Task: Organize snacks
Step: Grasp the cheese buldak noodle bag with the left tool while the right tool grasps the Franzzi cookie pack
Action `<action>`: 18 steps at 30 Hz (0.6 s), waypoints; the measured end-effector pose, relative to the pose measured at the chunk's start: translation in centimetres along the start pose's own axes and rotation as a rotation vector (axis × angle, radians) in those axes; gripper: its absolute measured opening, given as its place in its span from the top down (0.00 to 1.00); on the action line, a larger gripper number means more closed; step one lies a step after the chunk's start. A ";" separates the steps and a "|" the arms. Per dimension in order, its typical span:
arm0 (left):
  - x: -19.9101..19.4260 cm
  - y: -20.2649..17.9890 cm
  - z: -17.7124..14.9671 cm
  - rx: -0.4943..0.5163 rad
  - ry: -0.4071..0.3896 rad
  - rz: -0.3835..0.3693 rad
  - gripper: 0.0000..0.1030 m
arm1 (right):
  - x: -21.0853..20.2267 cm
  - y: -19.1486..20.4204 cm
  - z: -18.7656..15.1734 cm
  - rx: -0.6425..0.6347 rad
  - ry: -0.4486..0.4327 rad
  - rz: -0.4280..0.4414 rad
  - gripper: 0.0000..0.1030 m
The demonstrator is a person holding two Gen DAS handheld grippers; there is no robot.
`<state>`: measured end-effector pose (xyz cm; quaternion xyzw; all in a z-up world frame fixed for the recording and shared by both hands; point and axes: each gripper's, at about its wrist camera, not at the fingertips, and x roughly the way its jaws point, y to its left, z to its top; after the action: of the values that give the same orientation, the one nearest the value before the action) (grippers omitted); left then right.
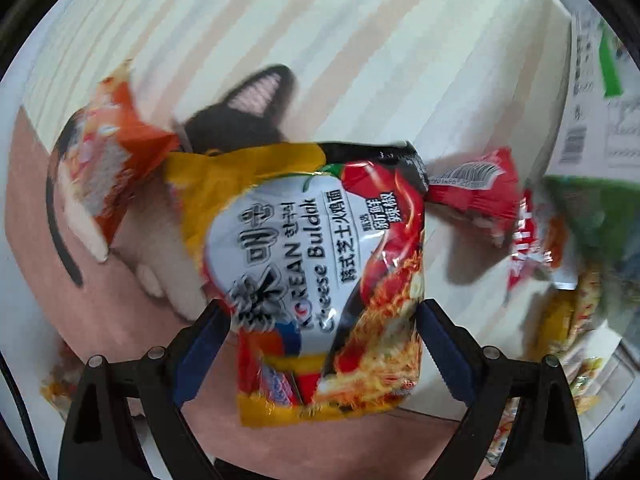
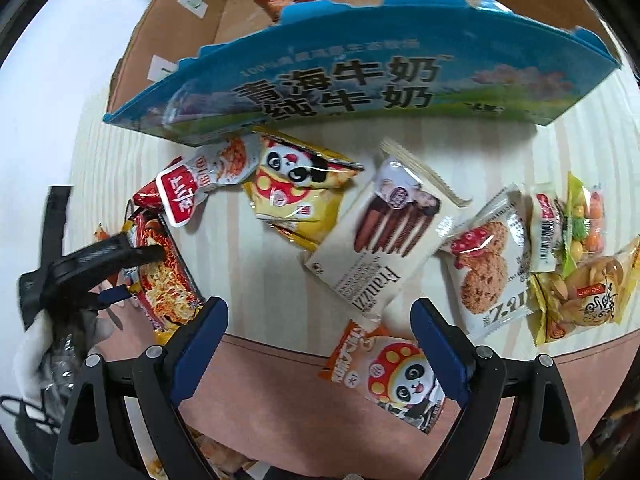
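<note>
**Left holding noodle pack, right open over snack pile**

My left fingers are clamped on the yellow-and-red Korean Buldak cheese noodle packet, blue pads pressing its two sides near its lower half; it looks lifted clear of the pale striped surface. In that view an orange crinkled snack bag sits far left, a small red sachet to the right, and a dark plush toy with a pink ear lies behind the packet.

My right fingers stand wide apart, nothing between the pads. Below them, at the near edge of the surface, lies an orange-and-white panda snack pouch. Further out: a white Franzzi wafer pack, a yellow panda bag, a white oat-cookie pack, and a yellow nut bag far right. A blue printed milk carton tray stands at the far side, with a brown cardboard box behind it. In the right view, the left gripper and noodle packet show at the left edge.
</note>
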<state>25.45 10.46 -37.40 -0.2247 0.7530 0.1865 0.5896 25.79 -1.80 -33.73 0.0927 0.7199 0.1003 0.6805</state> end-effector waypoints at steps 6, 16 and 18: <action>1.0 -2.7 1.3 0.081 -0.033 0.072 0.08 | -0.2 -0.9 0.6 -0.037 0.003 -0.074 0.08; 1.1 -3.4 -0.5 0.268 -0.061 0.078 0.12 | 2.5 -6.3 1.8 0.270 0.115 0.089 0.08; 1.3 -4.1 -1.2 0.296 -0.076 0.101 0.12 | 3.7 -6.7 2.2 0.333 0.116 0.108 0.08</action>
<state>26.56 6.27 -38.41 -0.0899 0.7597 0.1112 0.6344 27.78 -7.20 -39.21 0.2367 0.7586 0.0212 0.6066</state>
